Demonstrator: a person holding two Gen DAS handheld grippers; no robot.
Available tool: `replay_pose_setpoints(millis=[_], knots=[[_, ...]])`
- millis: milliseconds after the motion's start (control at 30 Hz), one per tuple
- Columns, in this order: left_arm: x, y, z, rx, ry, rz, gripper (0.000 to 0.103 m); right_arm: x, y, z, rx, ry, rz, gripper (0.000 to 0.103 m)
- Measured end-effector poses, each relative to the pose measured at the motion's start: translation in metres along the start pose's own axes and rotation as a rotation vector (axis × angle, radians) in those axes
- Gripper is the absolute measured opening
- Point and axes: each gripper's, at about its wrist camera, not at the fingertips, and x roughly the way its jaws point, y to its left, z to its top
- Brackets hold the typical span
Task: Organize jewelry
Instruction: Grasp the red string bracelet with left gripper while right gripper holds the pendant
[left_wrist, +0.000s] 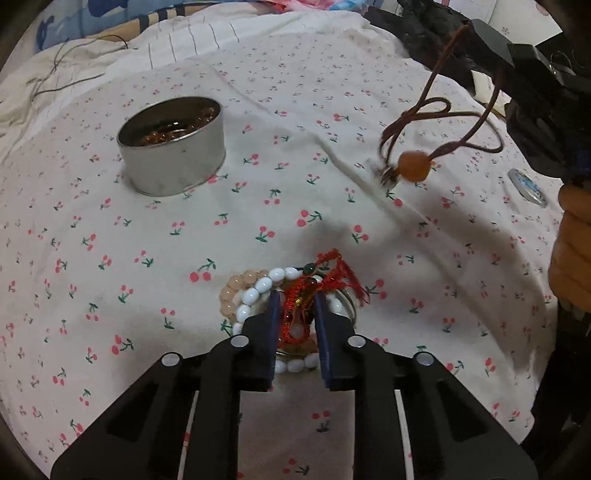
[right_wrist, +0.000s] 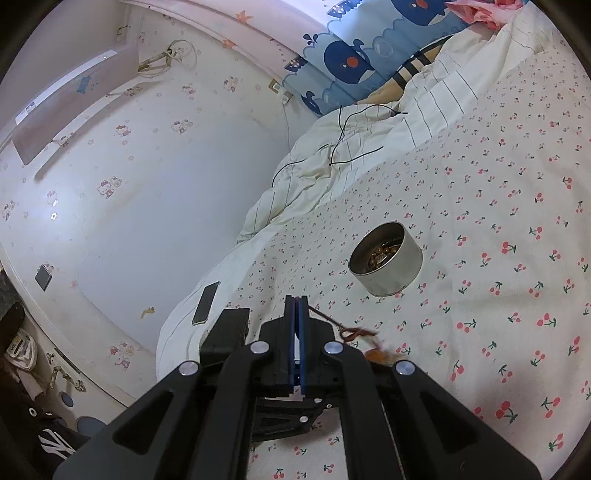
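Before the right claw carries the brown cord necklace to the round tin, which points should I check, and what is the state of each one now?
1. Right claw shut on the brown cord necklace: ok, the blue pads meet with the cord coming out between them.
2. Necklace clear of the bedsheet: ok, its orange bead hangs in the air, blurred.
3. Tin open on top: ok, no lid on it.
4. Room in the tin: cannot tell, brown beads already lie inside.
5. Left claw out of the way: ok, it is low at the pile of bracelets, apart from the tin.
6. Left claw holding anything: cannot tell; its fingers stand apart around the red cord.
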Motion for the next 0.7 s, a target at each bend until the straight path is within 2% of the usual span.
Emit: replay_pose_setpoints(millis=[67, 133, 267, 433, 633, 700], knots=[[-0.003, 0.0, 0.001, 0.003, -0.016, -0.007, 0.013, -0.001, 0.0, 0.0, 0.001, 0.0, 0.001, 0.002], [-0.007, 0.0, 0.002, 0.006, -0.025, -0.026, 0.004, -0.001, 0.0, 0.0, 0.0, 0.001, 0.002, 0.002], [-0.012, 0.0, 0.003, 0.018, -0.032, -0.042, 0.001, -0.001, 0.0, 0.0, 0.0, 0.002, 0.001, 0.002], [-0.014, -0.001, 0.003, 0.021, -0.036, -0.047, 0.001, -0.002, -0.001, 0.0, 0.004, 0.002, 0.0, 0.003], [-0.005, -0.014, 0.007, 0.087, -0.037, 0.012, 0.002, -0.001, 0.0, -0.001, 0.007, 0.003, 0.0, 0.003], [0.0, -0.016, 0.011, 0.091, -0.032, 0.007, 0.008, -0.001, 0.0, -0.002, 0.006, 0.004, 0.001, 0.003]])
